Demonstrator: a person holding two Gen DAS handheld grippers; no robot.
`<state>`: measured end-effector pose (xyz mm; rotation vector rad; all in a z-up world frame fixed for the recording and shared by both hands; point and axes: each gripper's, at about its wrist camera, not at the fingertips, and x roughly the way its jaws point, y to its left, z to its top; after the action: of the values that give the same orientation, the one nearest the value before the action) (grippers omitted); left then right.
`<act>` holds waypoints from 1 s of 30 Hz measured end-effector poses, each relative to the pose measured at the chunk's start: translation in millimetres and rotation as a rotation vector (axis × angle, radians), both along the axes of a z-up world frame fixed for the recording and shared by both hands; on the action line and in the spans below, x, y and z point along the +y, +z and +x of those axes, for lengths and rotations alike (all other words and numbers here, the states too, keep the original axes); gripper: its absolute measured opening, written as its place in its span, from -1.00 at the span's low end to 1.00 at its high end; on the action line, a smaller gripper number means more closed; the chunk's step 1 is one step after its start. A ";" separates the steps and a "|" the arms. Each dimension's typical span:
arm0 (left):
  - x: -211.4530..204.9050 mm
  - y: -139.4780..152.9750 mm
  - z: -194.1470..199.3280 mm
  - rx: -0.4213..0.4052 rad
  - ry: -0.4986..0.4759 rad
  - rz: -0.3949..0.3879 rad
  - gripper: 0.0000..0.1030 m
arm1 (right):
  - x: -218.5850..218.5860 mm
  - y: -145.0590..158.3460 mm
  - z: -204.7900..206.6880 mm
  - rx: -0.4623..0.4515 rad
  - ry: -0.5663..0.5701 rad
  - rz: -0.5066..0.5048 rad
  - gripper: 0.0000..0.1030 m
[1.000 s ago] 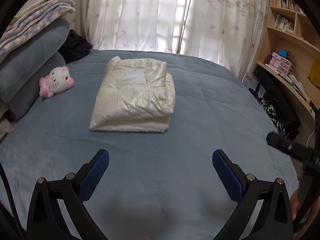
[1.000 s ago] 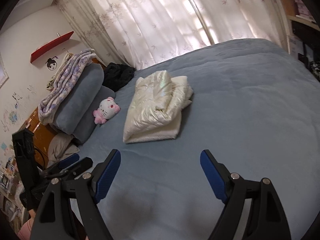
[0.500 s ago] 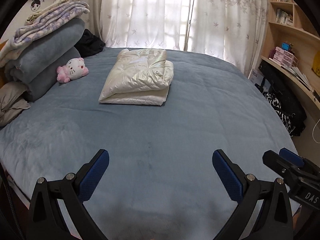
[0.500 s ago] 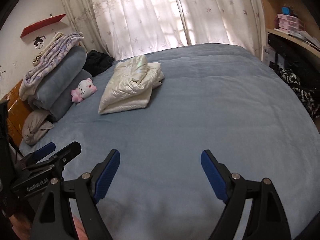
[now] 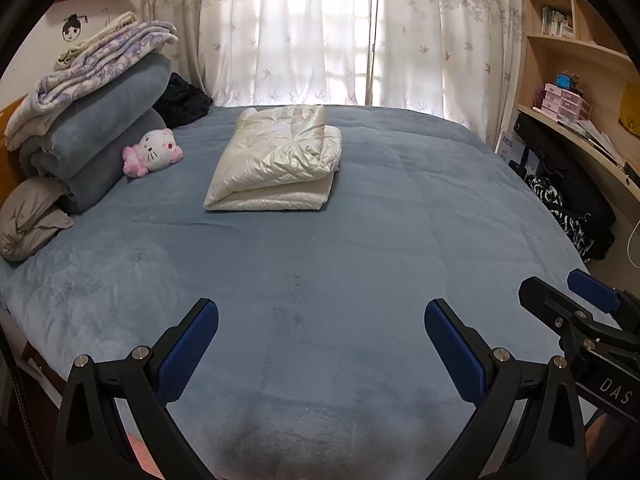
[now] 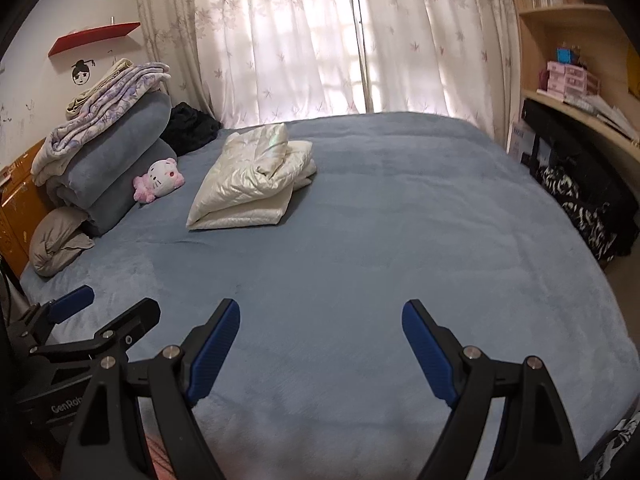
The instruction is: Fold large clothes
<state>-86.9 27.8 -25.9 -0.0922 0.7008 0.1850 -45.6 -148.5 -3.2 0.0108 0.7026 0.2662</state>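
A cream quilted jacket [image 5: 276, 164] lies folded into a thick rectangle on the blue bed [image 5: 360, 248], far from both grippers; the right wrist view shows the jacket [image 6: 252, 180] left of centre. My left gripper [image 5: 320, 324] hangs open over the bed's near edge with nothing between its blue pads. My right gripper [image 6: 320, 328] is open too and empty, also above the near edge. Each gripper shows in the other's view: the right gripper [image 5: 560, 296] at the lower right, the left gripper [image 6: 108, 308] at the lower left.
Rolled blue blankets [image 5: 100, 136] with a patterned sheet on top stack at the left. Beside them sit a pink-and-white plush toy [image 5: 154, 152], a grey pillow [image 5: 28, 220] and dark clothing [image 5: 182, 100]. Curtains [image 5: 340, 32] hang behind the bed. Shelves and a desk [image 5: 580, 120] line the right side.
Both grippers have drawn back from the jacket toward the bed's near edge, so it looks smaller and farther. The right view has rolled level. Both stay open.
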 end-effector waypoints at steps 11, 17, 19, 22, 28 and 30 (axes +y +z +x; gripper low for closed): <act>-5.1 5.7 -0.3 -0.006 -0.003 0.013 0.98 | -2.2 6.8 -4.7 -0.015 -0.001 0.009 0.63; -7.0 7.4 0.1 -0.009 0.001 0.018 0.98 | -2.9 8.0 -6.8 -0.019 0.000 0.017 0.63; -7.8 7.4 0.9 -0.006 0.001 0.020 0.98 | -3.8 8.1 -6.6 -0.013 0.000 0.020 0.63; -10.2 7.6 0.6 -0.004 0.003 0.026 0.98 | -3.8 8.3 -6.5 -0.010 -0.003 0.022 0.63; -12.0 7.4 0.8 -0.001 0.003 0.026 0.98 | -7.2 7.8 -5.3 -0.002 -0.005 0.033 0.63; -12.2 7.5 0.9 -0.001 0.002 0.028 0.98 | -8.1 7.8 -4.9 -0.002 -0.004 0.032 0.63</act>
<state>-85.9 15.6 -18.4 -0.0660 0.6974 0.1969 -50.5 -156.7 4.6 0.0425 0.6967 0.2733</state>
